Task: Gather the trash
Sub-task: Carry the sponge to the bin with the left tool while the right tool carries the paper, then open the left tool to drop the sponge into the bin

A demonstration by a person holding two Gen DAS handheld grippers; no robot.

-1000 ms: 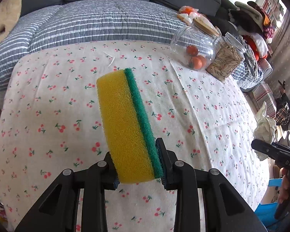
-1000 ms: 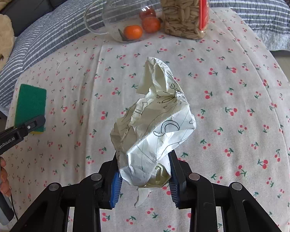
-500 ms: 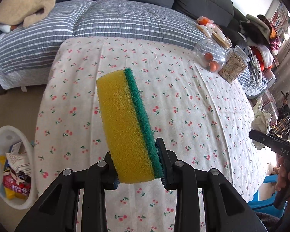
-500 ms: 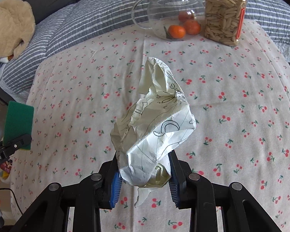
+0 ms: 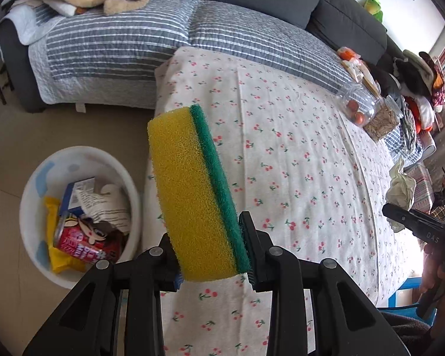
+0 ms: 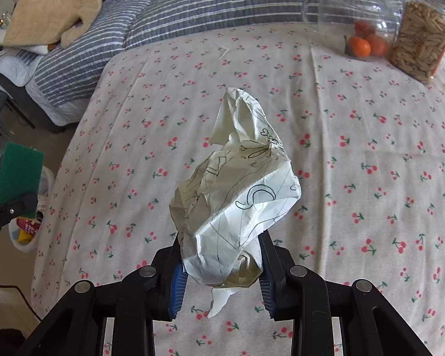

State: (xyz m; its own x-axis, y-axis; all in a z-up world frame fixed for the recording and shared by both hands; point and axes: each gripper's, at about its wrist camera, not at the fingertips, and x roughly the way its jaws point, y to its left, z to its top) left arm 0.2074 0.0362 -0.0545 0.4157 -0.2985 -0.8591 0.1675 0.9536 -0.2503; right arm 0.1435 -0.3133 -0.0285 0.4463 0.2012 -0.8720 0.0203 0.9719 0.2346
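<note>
My left gripper (image 5: pixel 213 255) is shut on a yellow sponge with a green scouring side (image 5: pixel 192 190) and holds it above the left edge of the cherry-print table. A white trash bin (image 5: pixel 124 178) with wrappers stands on the floor below left of it. My right gripper (image 6: pixel 221 270) is shut on a crumpled sheet of drawn-on paper (image 6: pixel 237 190), held above the table. The sponge (image 6: pixel 17 175) and the bin (image 6: pixel 23 243) show at the left edge of the right wrist view. The paper (image 5: pixel 400 190) shows at the right of the left wrist view.
A glass jar with oranges (image 6: pixel 356 23) and a jar of seeds (image 6: pixel 421 47) stand at the table's far right. A sofa with a striped quilt (image 5: pixel 118 38) and a beige blanket (image 6: pixel 50 3) lies behind the table. A cluttered pile (image 5: pixel 415 83) sits far right.
Both grippers have moved back and to the left, with their loads still held. The floor and the white bin have come into the left wrist view and grown larger.
</note>
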